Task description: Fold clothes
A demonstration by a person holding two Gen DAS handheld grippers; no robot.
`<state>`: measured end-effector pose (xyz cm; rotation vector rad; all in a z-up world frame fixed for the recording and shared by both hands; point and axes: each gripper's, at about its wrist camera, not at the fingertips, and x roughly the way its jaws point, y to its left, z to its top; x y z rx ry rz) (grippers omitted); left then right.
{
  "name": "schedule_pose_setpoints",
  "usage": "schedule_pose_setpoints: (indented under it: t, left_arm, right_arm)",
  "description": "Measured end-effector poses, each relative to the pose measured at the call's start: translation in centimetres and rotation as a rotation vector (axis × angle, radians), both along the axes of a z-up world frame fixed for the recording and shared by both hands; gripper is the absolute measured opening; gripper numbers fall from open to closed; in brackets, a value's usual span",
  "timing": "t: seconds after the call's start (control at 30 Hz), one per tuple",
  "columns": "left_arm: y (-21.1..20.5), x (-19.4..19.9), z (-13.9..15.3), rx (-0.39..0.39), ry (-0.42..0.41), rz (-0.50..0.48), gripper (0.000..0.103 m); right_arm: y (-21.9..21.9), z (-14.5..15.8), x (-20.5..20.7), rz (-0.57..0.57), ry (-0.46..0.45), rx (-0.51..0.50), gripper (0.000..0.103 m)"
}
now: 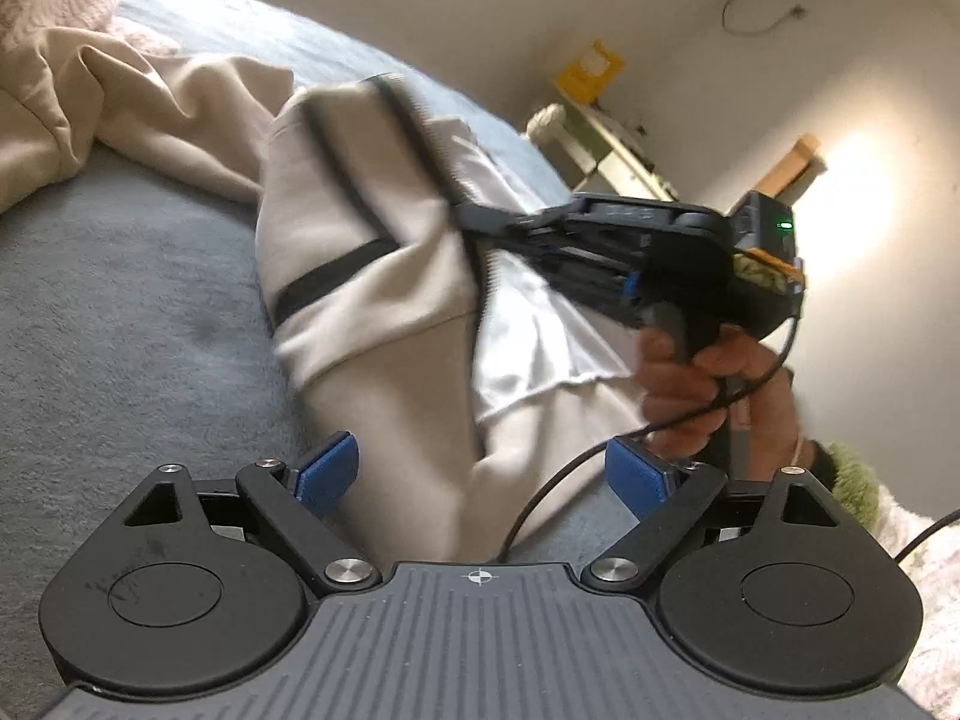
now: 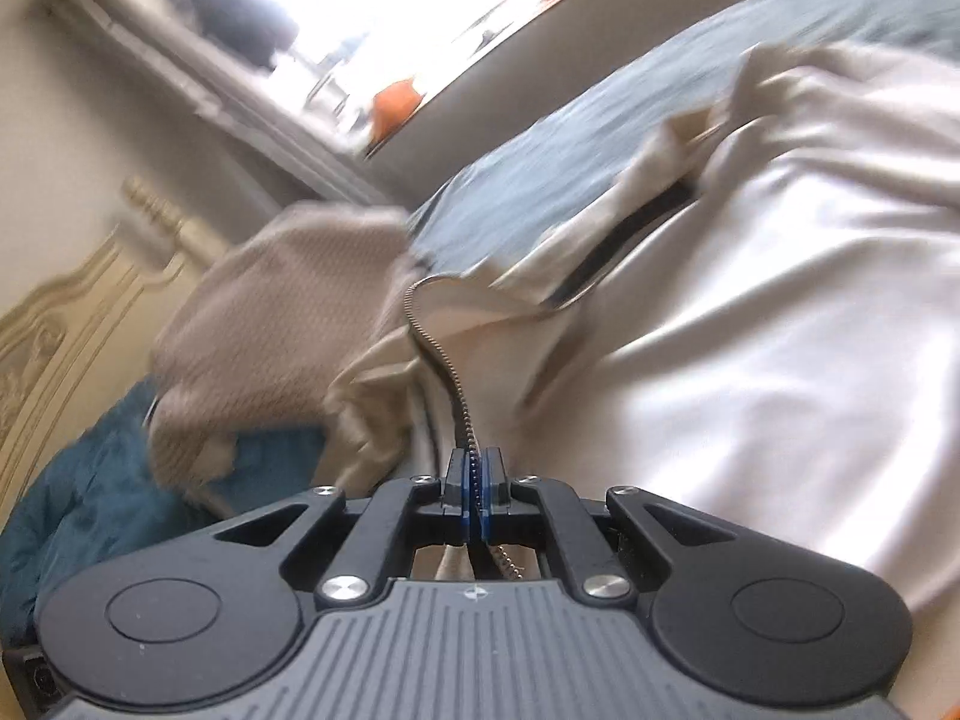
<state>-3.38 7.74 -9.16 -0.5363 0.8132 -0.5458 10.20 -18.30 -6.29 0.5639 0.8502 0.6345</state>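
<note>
Clothing for folding consists of one beige jacket [image 1: 384, 276] with black trim strips, a white lining and a metal zipper [image 2: 447, 372]. The jacket lies across a bed covered by a grey-blue blanket [image 1: 120, 312], with one part bunched toward the far left of the bed in the left wrist view and the body lifted off the blanket near the bed's middle.

Left tool [image 1: 483, 474]: released. Both blue pads stand wide apart, one on each side of a hanging fold of the jacket, and neither pad presses on the fabric. A black cable [image 1: 540, 498] runs between the pads.

Right tool [image 2: 477, 498]: clenched on the zipper edge of the jacket. The blue pads meet on the row of zipper teeth, and the teeth run up and away from the pads in a curve. In the left wrist view the right tool [image 1: 474, 222] reaches in from the right, gripped at its handle by a hand [image 1: 702, 384], and the jacket hangs from its tip.

Right wrist view, left side: a beige knitted garment [image 2: 264, 348] lies beside a teal fabric [image 2: 90, 492], both blurred. A carved cream headboard [image 2: 72, 312] stands at the left edge, with a bright window [image 2: 390, 6] above.
</note>
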Motion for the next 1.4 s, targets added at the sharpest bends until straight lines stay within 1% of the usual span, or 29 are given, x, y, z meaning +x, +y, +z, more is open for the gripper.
schedule_pose_setpoints:
  t: [0.2, 0.4, 0.5, 0.6, 0.7, 0.8, 0.9, 1.0, 1.1, 1.17, 1.2, 1.23, 1.3, 1.4]
  left_arm:
    - [-1.1, 0.5, -1.0, 0.049, 0.066, -0.025, 0.090]
    - [-3.4, 1.7, -1.8, 0.140, 0.118, -0.092, 0.090]
    - [-4.3, 2.9, -2.1, 0.158, 0.148, -0.113, 0.090]
    - [-4.6, 4.3, -2.4, 0.135, 0.203, -0.107, 0.090]
    - [-4.5, 5.2, -2.7, 0.099, 0.248, -0.096, 0.090]
    - [-4.6, 5.5, -3.0, 0.091, 0.262, -0.090, 0.090]
    - [-4.6, 5.6, -3.8, 0.110, 0.279, -0.106, 0.090]
    - [-5.3, 5.2, -4.1, 0.168, 0.277, -0.132, 0.090]
    - [-5.5, 4.8, -3.9, 0.227, 0.249, -0.156, 0.090]
    - [-5.5, 4.6, -3.8, 0.258, 0.235, -0.172, 0.090]
    - [-5.6, 4.5, -3.7, 0.273, 0.229, -0.180, 0.090]
    - [-5.9, 4.4, -3.7, 0.289, 0.222, -0.188, 0.090]
    - [-6.1, 4.2, -3.6, 0.321, 0.209, -0.203, 0.091]
    - [-6.5, 3.9, -3.4, 0.346, 0.190, -0.224, 0.093]
  right_arm:
    - [-7.5, -1.3, -0.3, -0.191, 0.018, -0.006, 0.002]
    - [-11.8, -4.4, -0.4, -0.286, 0.101, -0.038, 0.002]
    - [-12.6, -5.8, -0.4, -0.303, 0.115, -0.059, 0.002]
    - [-13.2, -6.9, -0.1, -0.320, 0.126, -0.071, 0.002]
    - [-14.0, -7.3, 0.0, -0.337, 0.116, -0.063, 0.002]
    - [-14.7, -6.9, -0.2, -0.340, 0.096, -0.069, 0.002]
    - [-15.1, -7.2, -0.2, -0.328, 0.098, -0.090, 0.002]
    - [-14.5, -8.0, -0.2, -0.279, 0.103, -0.158, 0.002]
    - [-14.2, -7.3, 0.0, -0.246, 0.107, -0.200, 0.004]
    - [-14.2, -6.1, 0.6, -0.243, 0.103, -0.192, 0.006]
    - [-14.3, -5.5, 0.8, -0.242, 0.100, -0.188, 0.010]
    - [-14.3, -4.9, 1.1, -0.240, 0.098, -0.184, 0.017]
    - [-13.9, -3.6, 2.4, -0.218, 0.081, -0.142, 0.024]
    - [-12.6, -1.9, 5.6, -0.197, 0.072, -0.091, 0.029]
